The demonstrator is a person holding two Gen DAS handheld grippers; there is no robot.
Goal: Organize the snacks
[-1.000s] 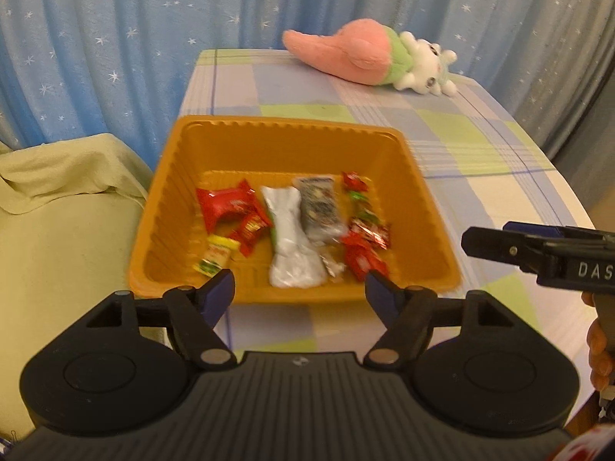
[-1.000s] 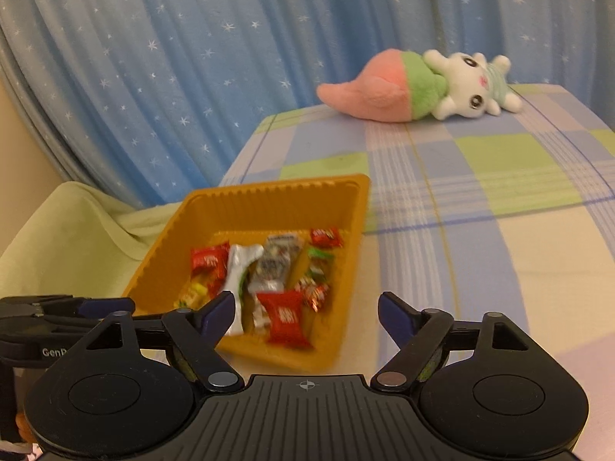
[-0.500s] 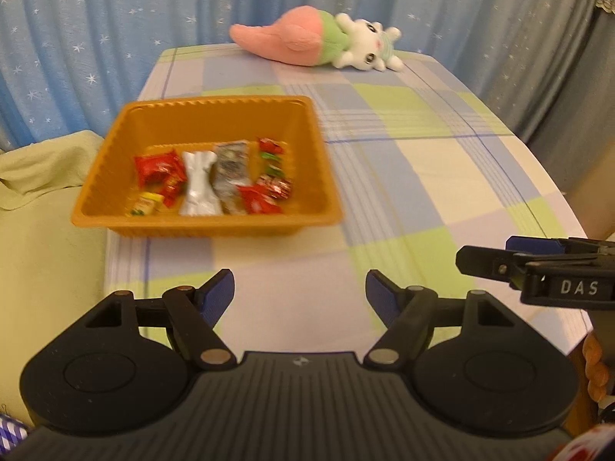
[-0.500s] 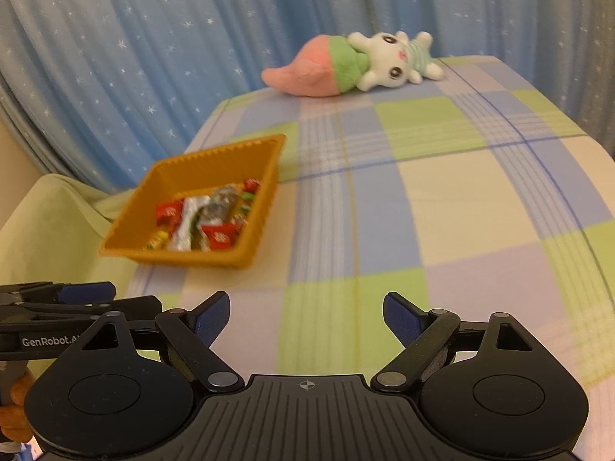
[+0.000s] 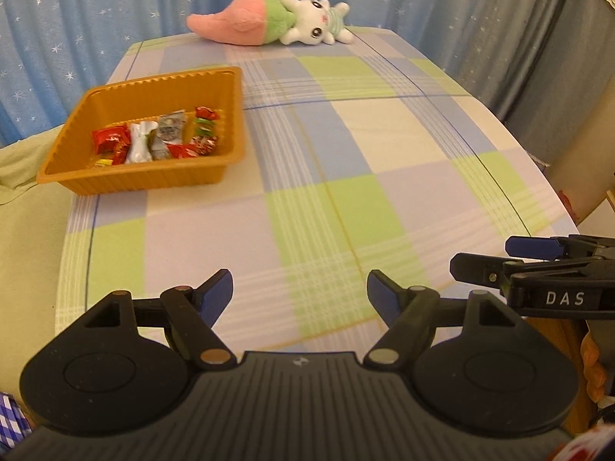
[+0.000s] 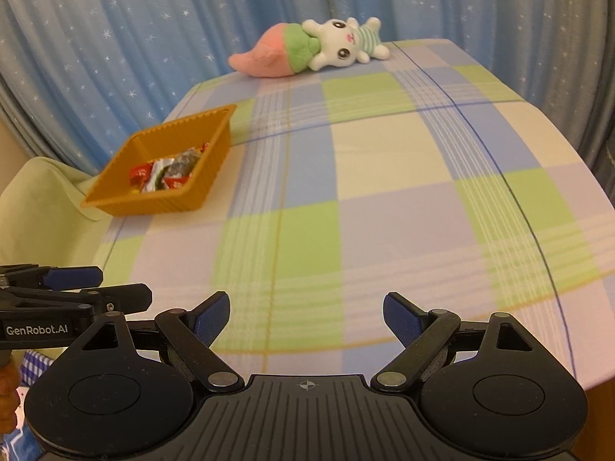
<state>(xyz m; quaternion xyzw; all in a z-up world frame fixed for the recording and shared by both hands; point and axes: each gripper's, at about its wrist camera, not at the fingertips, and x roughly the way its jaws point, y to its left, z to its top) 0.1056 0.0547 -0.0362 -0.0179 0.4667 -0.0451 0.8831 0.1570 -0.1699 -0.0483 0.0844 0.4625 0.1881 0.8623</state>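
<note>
Several wrapped snacks (image 5: 153, 140), red and silver, in orange tray (image 5: 146, 88)

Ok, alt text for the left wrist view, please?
An open, empty left claw hangs over a checked tablecloth. An orange tray of wrapped snacks sits far left, a plush toy at the far edge, the right claw at right.

One orange tray (image 5: 234, 115) — roughly nine wrapped snacks (image 5: 153, 140) inside, too bunched for certainty. One plush toy (image 5: 269, 19) — two grippers.
</note>
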